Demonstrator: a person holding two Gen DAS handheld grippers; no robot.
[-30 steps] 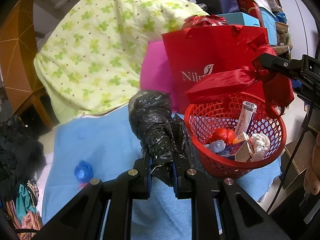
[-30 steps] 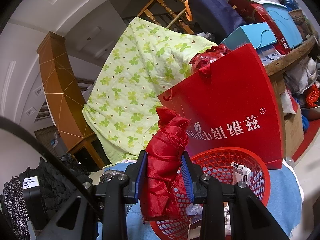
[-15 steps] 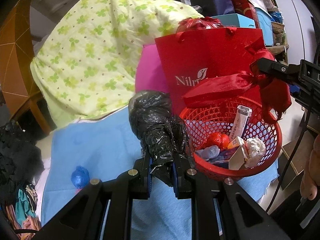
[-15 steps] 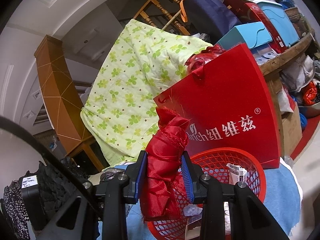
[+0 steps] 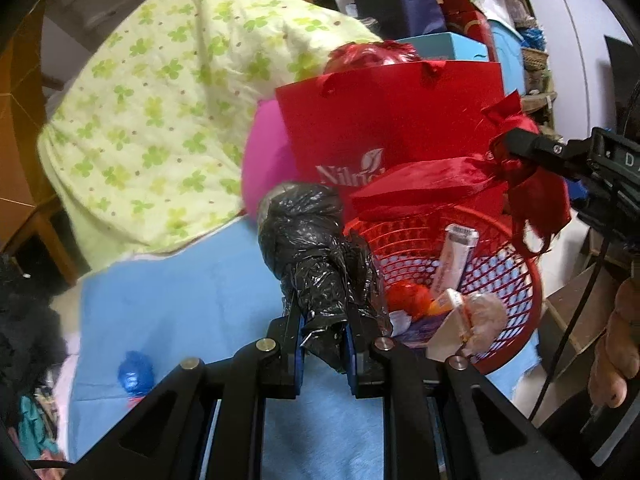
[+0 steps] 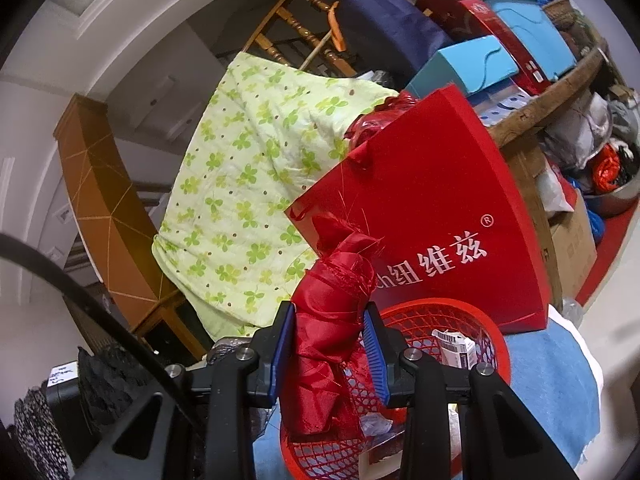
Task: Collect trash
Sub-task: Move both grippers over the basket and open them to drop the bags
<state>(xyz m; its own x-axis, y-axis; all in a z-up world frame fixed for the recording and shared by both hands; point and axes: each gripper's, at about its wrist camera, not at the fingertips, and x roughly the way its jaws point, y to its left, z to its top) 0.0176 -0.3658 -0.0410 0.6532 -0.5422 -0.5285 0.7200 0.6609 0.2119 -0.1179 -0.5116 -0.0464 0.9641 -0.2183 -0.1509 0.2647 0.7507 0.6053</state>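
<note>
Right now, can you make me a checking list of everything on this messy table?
Surface: blue cloth covers it.
Job's things: red basket holds a tube, a crumpled paper and wrappers; blue wrapper lies loose on the cloth.
Clutter: red gift bag, green clover quilt, pink cushion, boxes behind.
Tongs: left tongs shut on black plastic bag; right tongs shut on red cloth over the basket.
Cables: black cable at right.
Surroundings: wooden chair, stacked storage.

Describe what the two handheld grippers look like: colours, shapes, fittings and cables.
Both the left gripper and the right gripper have angular matte-black frames with round silver bolts; their jaws carry blue pads, ribbed on the right one. A black cable trails from the right gripper.
</note>
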